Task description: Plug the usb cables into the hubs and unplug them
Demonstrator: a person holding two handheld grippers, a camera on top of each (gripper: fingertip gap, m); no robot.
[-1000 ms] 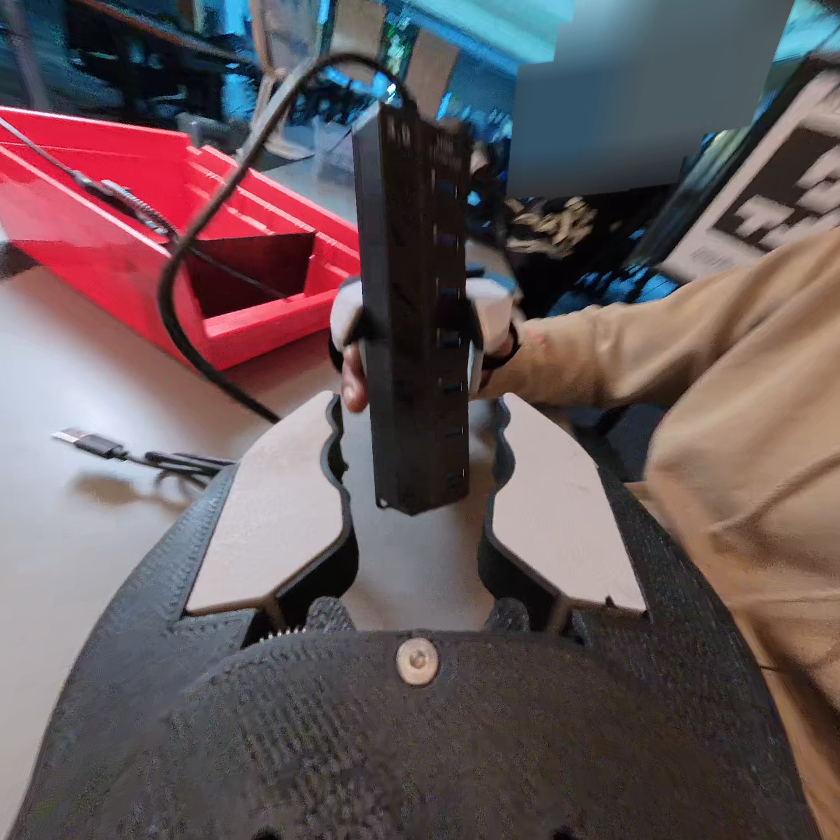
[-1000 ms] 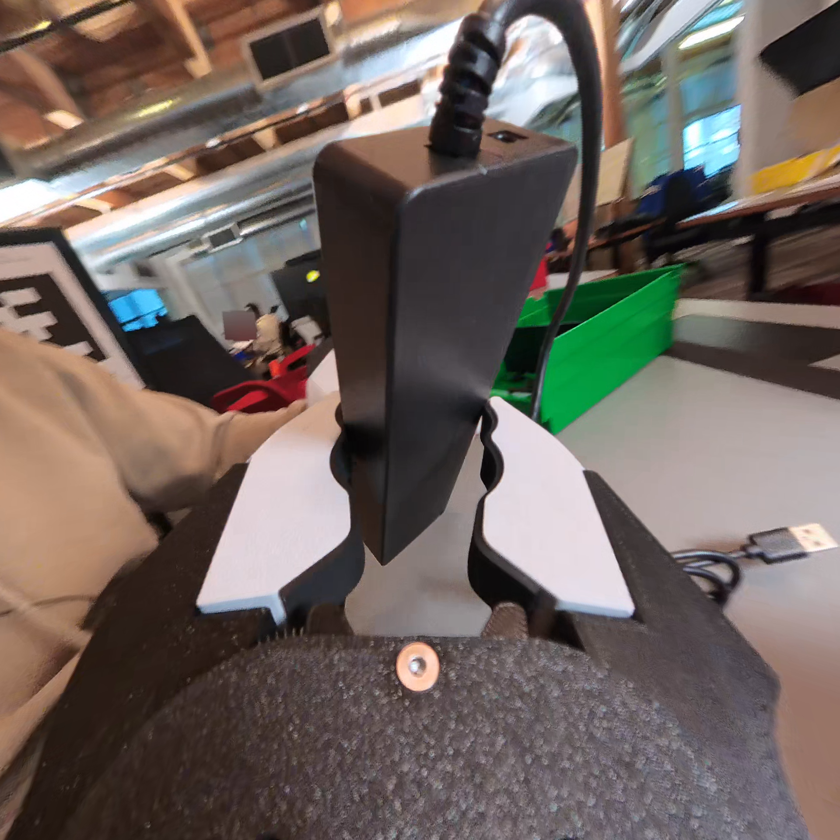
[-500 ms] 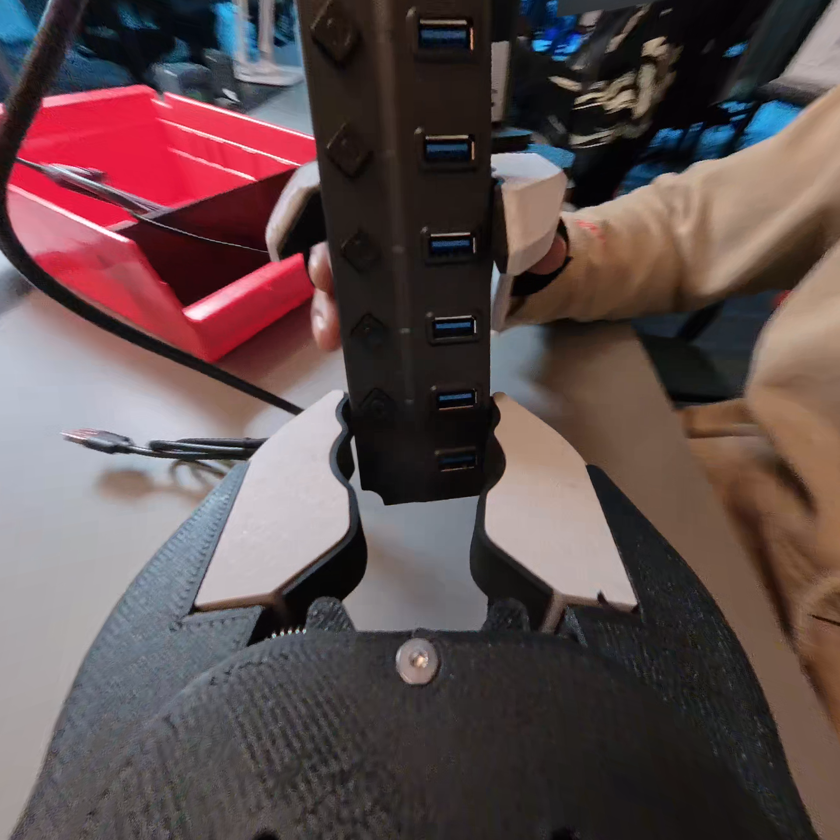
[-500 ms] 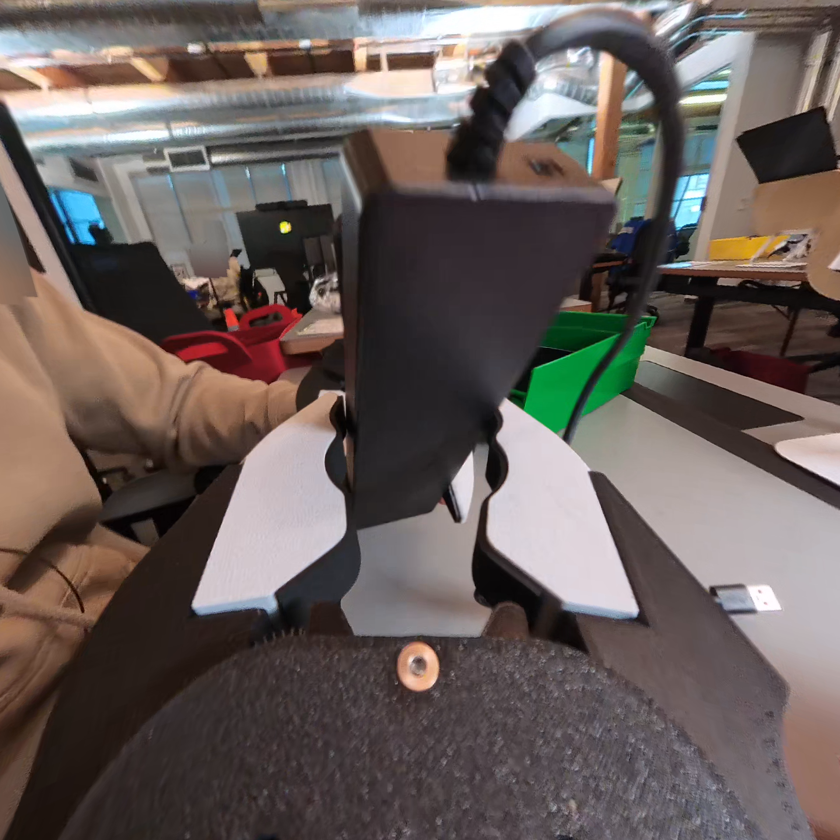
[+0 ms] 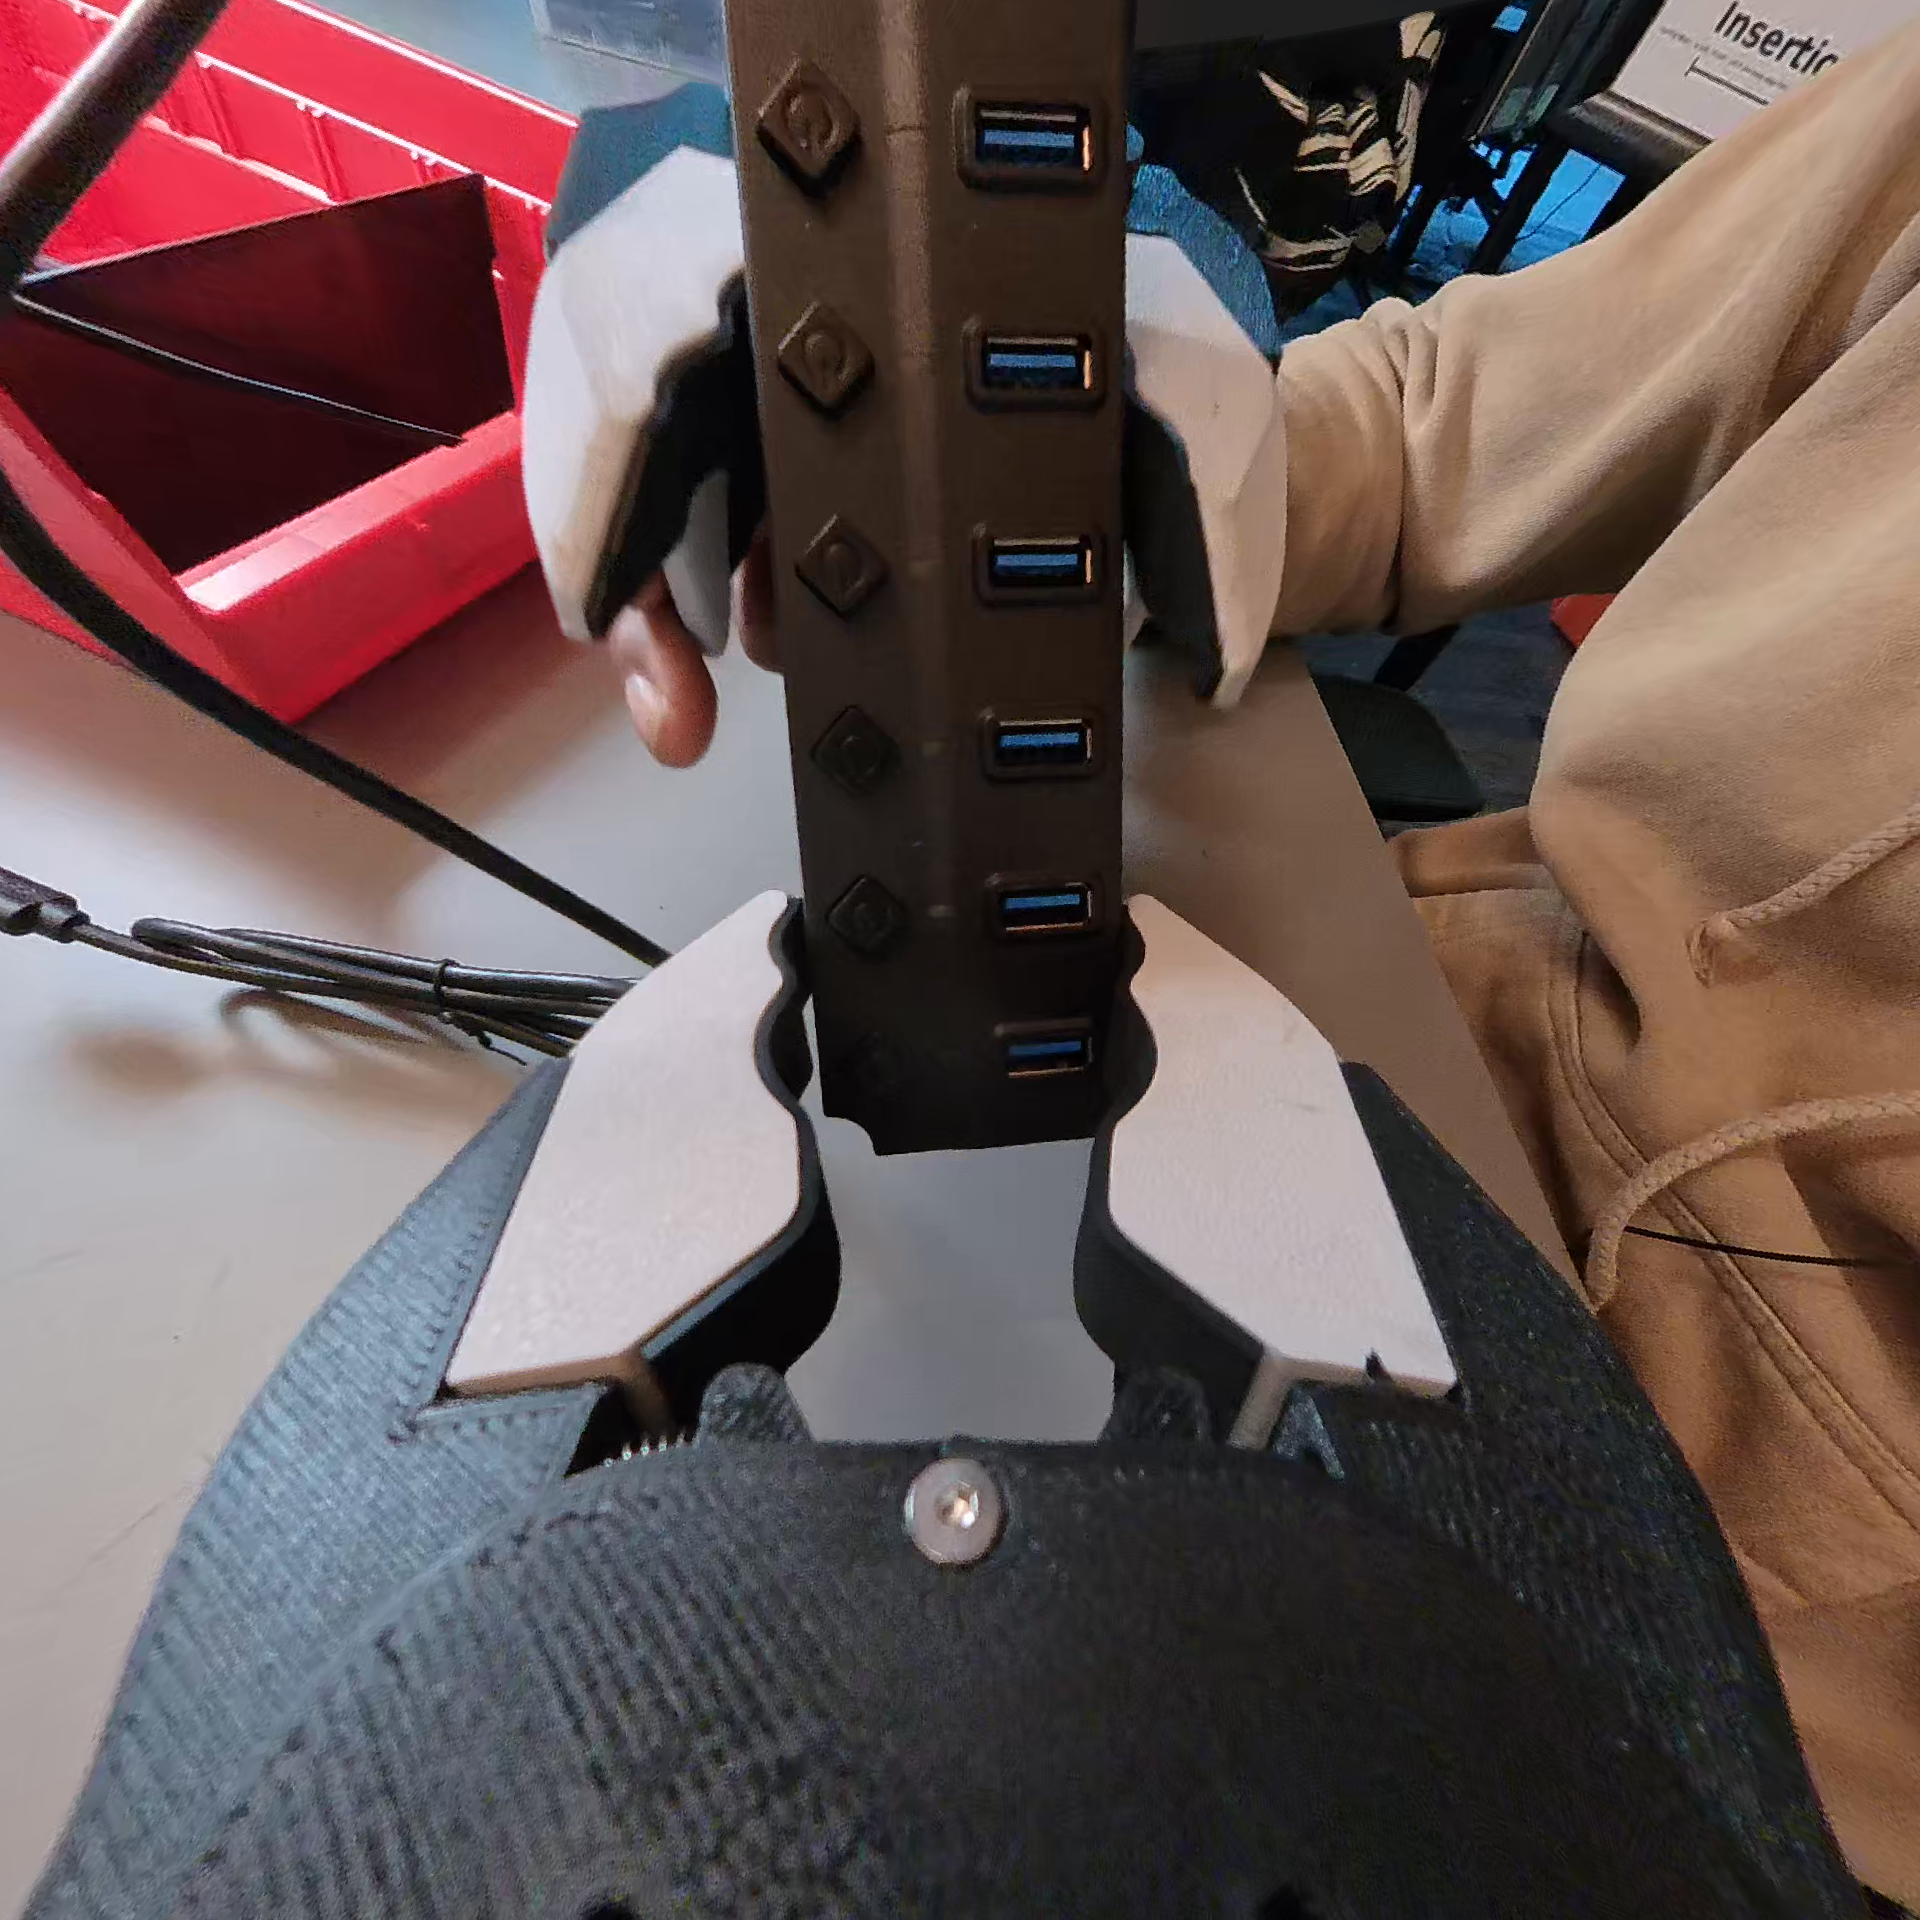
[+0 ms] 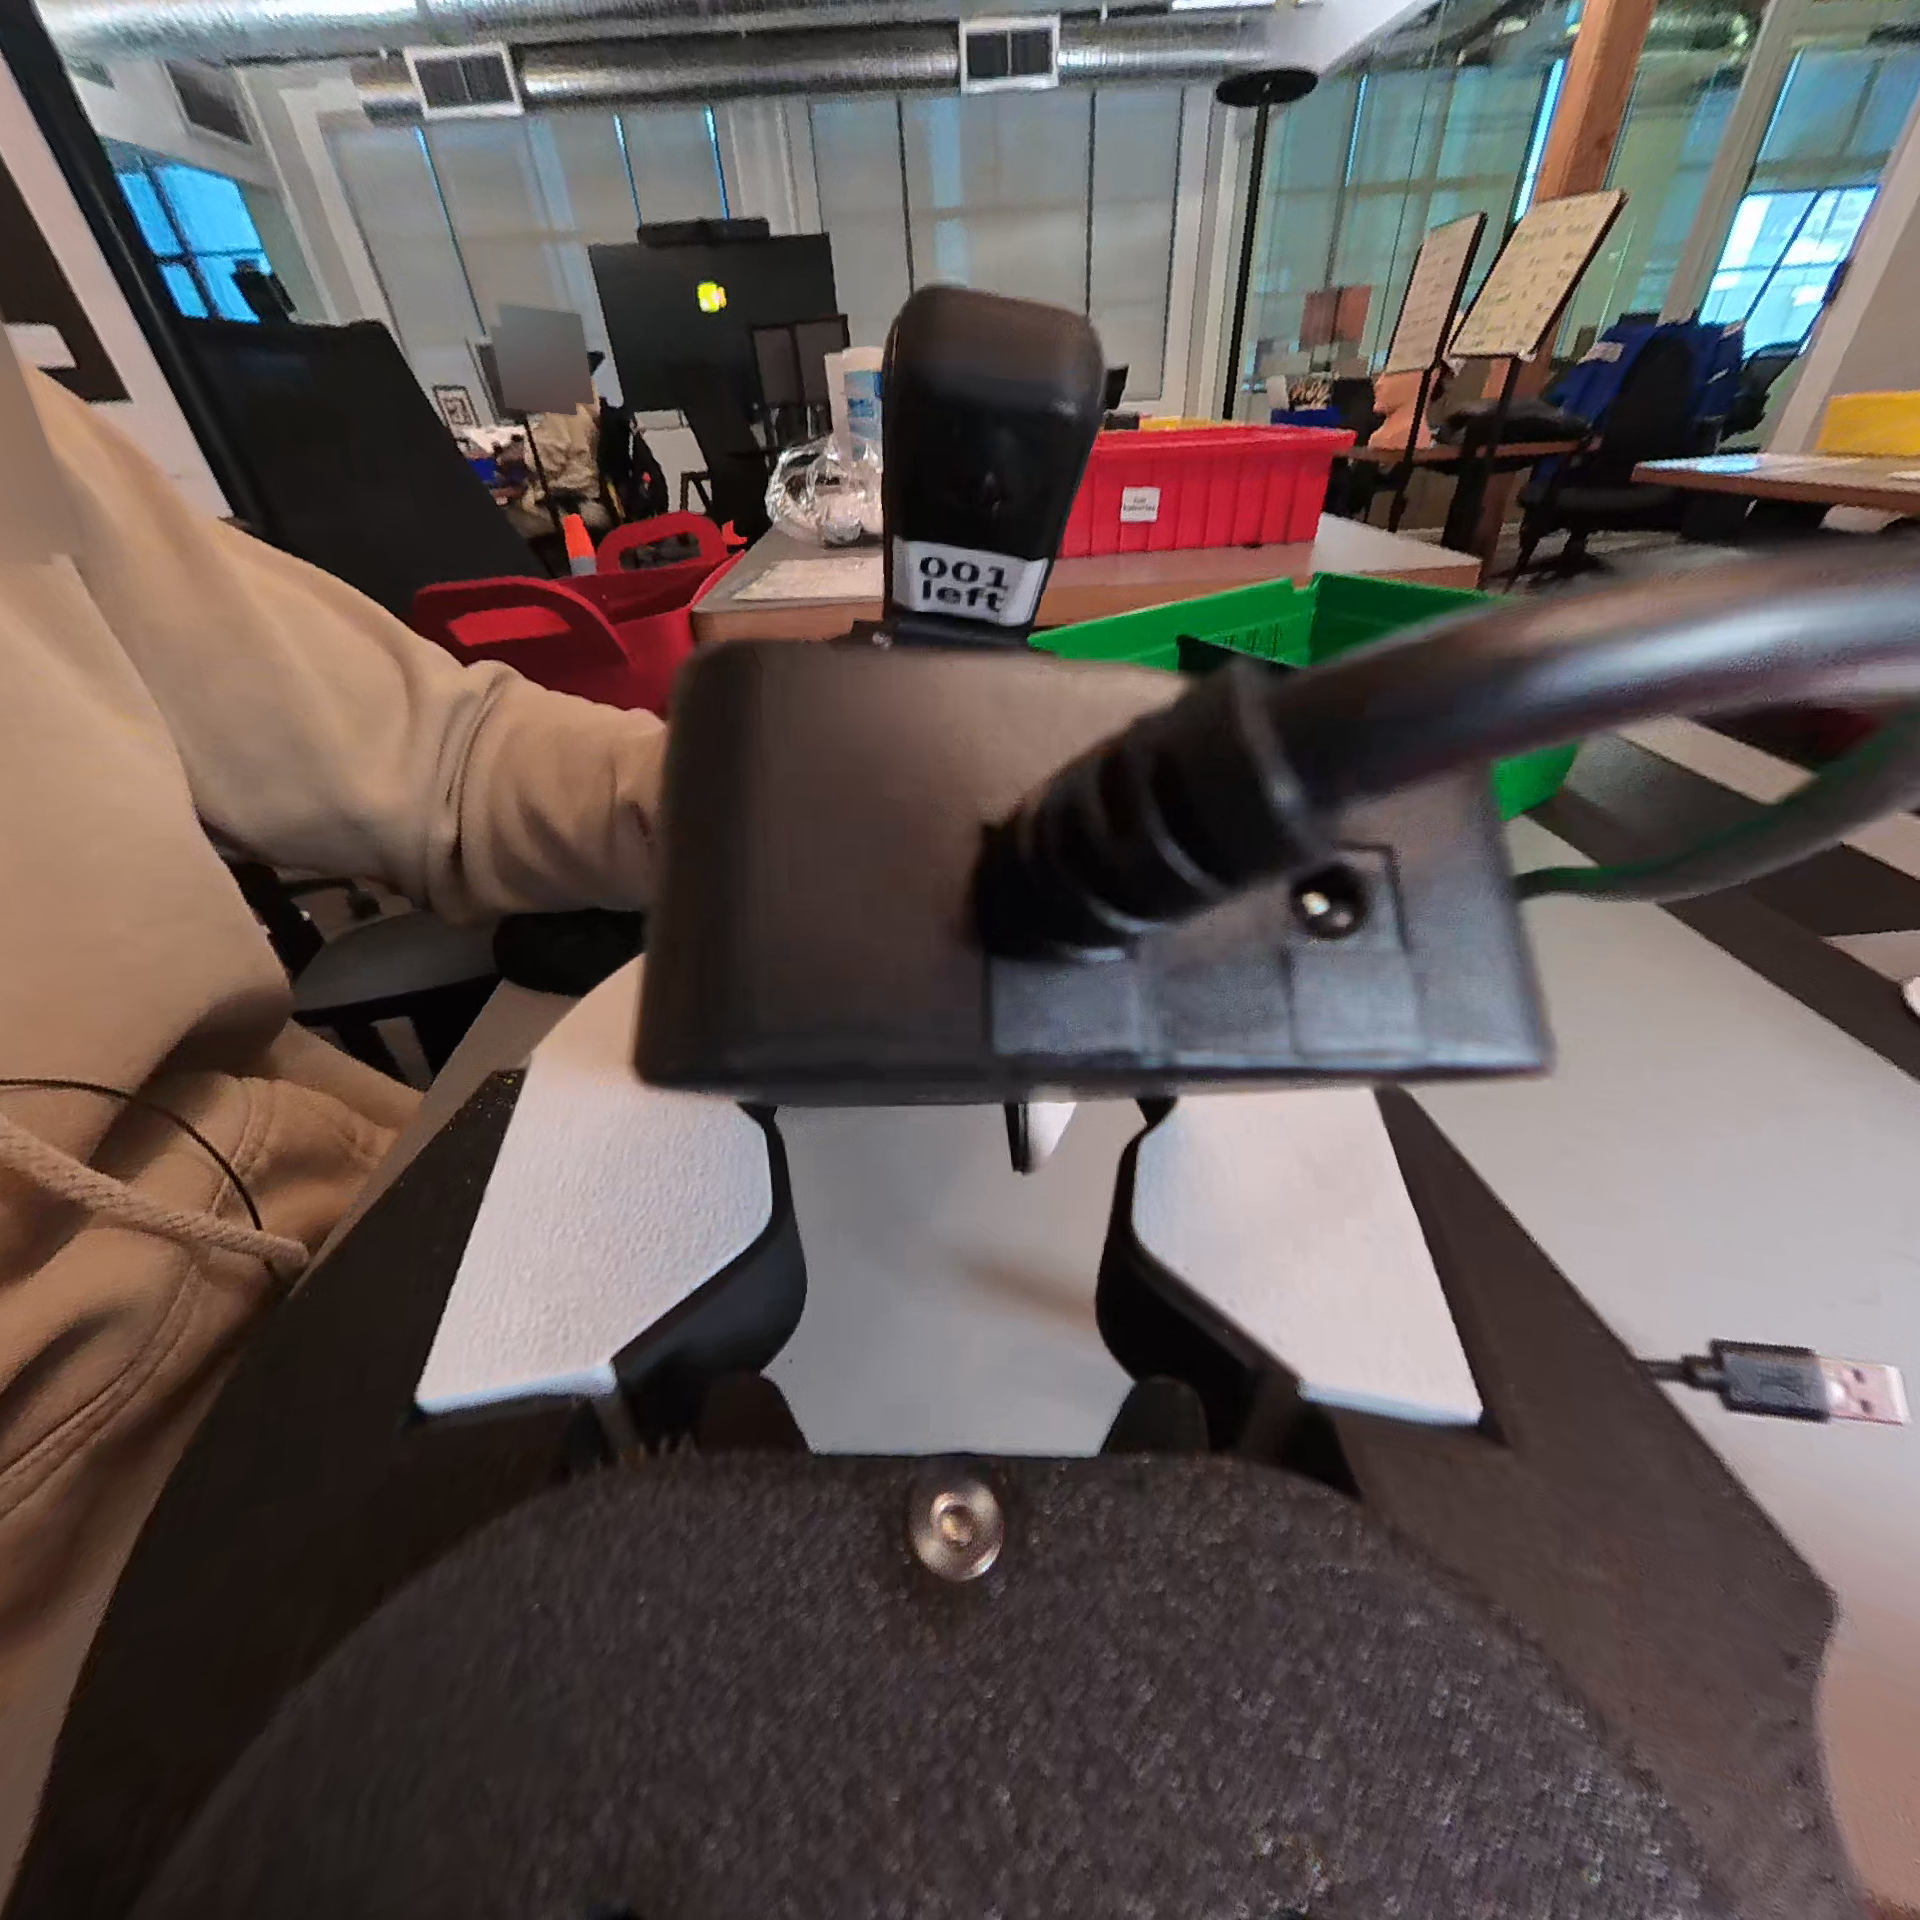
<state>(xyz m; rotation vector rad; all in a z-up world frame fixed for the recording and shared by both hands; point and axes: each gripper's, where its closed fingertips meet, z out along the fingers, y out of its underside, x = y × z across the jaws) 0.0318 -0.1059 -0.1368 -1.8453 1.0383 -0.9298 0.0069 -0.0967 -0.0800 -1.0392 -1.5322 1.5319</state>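
A long black USB hub [image 5: 935, 644] with a row of blue ports is held above the table by both grippers. My left gripper [image 5: 961, 935] is shut on its near end, with two ports between the fingers. My right gripper's white fingers [image 5: 613, 416] clamp the hub farther up, around its middle. In the right wrist view the hub [image 6: 852, 862] points its cable end at the camera, and my right gripper [image 6: 956, 1112] is shut on it beneath. The hub's thick black cable [image 6: 1558, 675] leaves that end. A loose USB plug [image 6: 1808, 1387] lies on the table.
A red bin [image 5: 312, 582] stands at the back left with the hub's cable [image 5: 260, 717] trailing past it. A bundled black cable [image 5: 312, 971] lies left of my left gripper. A green bin [image 6: 1299, 623] stands beyond the hub. A person's tan sleeve [image 5: 1558, 416] is on the right.
My left gripper moved up to the hub and closed on its near end. The hub tipped over in my right gripper, so its cable end now faces the right camera.
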